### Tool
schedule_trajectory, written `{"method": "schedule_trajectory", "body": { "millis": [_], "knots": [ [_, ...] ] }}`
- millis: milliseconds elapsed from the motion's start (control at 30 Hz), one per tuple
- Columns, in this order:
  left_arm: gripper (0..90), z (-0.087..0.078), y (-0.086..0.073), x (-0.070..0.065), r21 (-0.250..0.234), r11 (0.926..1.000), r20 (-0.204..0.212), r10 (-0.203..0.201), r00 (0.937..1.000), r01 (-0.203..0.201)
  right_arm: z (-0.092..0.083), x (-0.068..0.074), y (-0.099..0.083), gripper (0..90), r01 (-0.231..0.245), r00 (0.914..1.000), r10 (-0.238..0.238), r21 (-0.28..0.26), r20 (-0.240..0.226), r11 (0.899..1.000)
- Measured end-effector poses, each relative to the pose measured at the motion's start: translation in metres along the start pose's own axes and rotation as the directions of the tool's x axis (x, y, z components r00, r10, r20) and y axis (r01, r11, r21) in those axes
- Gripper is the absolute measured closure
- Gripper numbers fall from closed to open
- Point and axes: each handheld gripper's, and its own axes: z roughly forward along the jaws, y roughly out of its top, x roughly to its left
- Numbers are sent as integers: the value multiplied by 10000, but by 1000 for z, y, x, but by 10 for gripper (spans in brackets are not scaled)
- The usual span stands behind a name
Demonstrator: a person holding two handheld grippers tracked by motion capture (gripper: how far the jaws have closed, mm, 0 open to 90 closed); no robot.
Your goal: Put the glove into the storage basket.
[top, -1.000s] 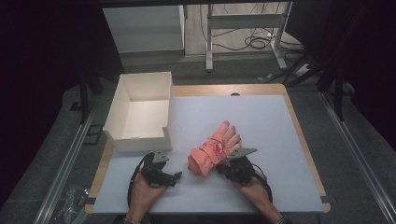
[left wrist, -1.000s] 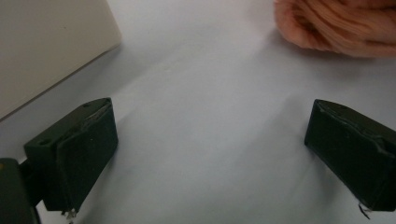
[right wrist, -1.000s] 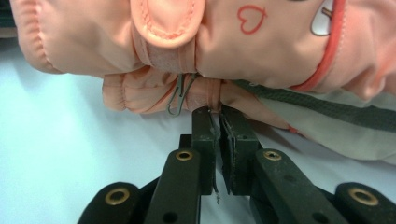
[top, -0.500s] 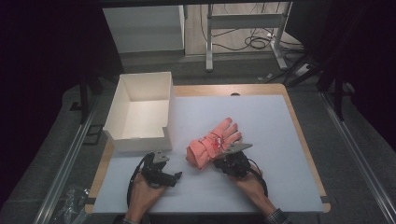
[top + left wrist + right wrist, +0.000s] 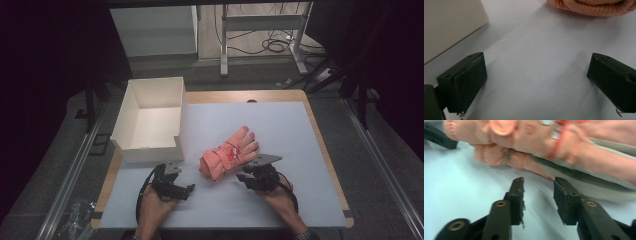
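Glove [image 5: 230,154] just beside right claw [image 5: 246,177]

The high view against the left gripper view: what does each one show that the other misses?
High view alone: the whole white box with its open top, the full pink gloves, both hands, and the right gripper beside the gloves.

Left gripper view alone: the left gripper up close, jaws wide apart over bare mat.

Both: the mat, a box wall, and the gloves' knit cuff.
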Motion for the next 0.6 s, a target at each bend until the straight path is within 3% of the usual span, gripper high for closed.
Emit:
{"method": "schedule_trajectory", "body": {
  "millis": [367, 600],
  "knots": [
    [25, 0, 0, 0, -14, 10000, 11, -13, 10000, 13, -31, -35, -25, 362, -539, 9926, 570, -314, 1072, 9981],
    [25, 0, 0, 0, -15, 10000, 17, -21, 10000, 21, -47, -60, -46, 258, -907, 9758, 934, -227, 1975, 9956]
  ]
}}
